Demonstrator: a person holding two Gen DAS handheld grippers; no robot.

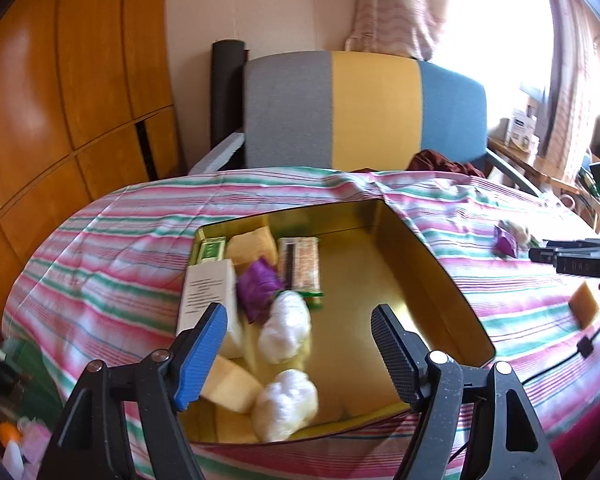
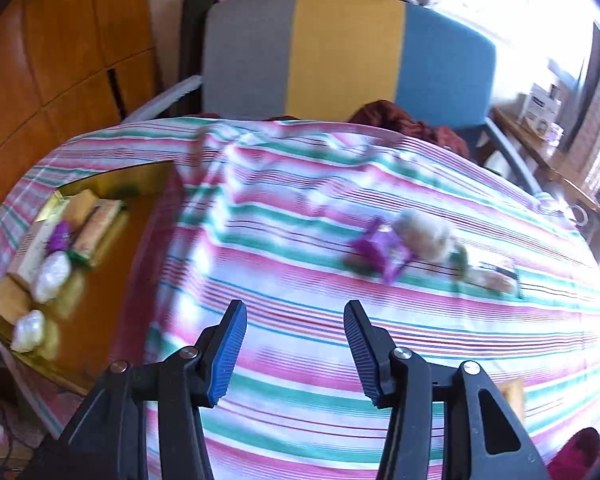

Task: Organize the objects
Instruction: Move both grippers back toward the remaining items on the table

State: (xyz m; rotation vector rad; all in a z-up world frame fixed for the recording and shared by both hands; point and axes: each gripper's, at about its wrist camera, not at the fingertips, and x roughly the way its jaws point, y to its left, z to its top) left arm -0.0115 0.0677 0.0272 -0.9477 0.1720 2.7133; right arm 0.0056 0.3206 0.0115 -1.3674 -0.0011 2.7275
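Gold tin [image 1: 452, 292] w/ purple, white, yellow packets; both grippers' fingers [image 1: 396, 354] apart, empty.

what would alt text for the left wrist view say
An open gold tin on a striped bedcover holds white wrapped bundles, a purple packet, yellow blocks and small boxes along its left side. The left gripper hovers over it, jaws open and empty, with a tricolour chair behind.

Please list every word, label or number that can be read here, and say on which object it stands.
"DAS": partly legible on the right gripper body, uncertain.
White box in the tin: printed lines, too small.
Green packet: blurred.
Boxes on the shelf: unreadable.
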